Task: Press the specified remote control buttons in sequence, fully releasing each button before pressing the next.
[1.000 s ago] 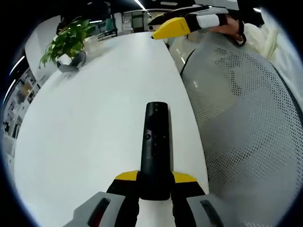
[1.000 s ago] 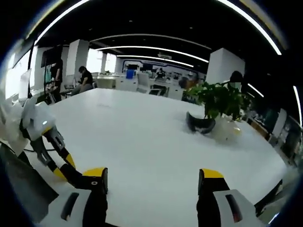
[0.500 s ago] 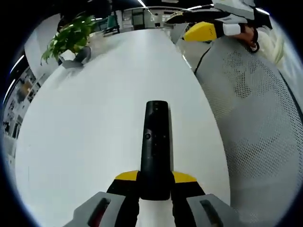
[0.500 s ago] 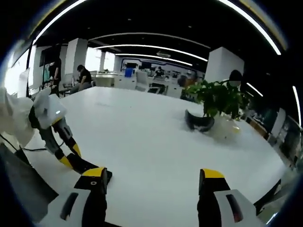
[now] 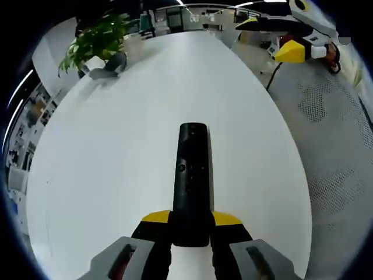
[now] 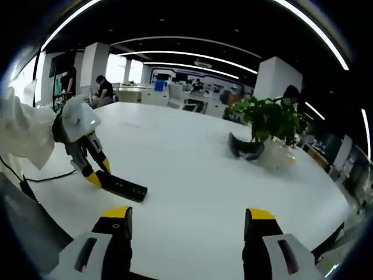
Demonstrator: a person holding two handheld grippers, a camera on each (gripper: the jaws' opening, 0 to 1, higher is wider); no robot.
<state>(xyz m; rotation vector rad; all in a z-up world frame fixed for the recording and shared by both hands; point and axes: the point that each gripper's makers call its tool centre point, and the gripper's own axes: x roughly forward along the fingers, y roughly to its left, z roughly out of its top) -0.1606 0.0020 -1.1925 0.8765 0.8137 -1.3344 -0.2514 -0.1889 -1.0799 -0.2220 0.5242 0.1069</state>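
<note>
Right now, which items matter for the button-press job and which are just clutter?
Job:
remote control, clamped in the left gripper
right gripper, open and holding nothing

Lying about:
potted plant
dark object at the plant's base
mesh chair

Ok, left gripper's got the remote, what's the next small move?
Probably bring the right gripper over the remote control: the left gripper clamps its near end, buttons up, while the right one is open and off to the side.
</note>
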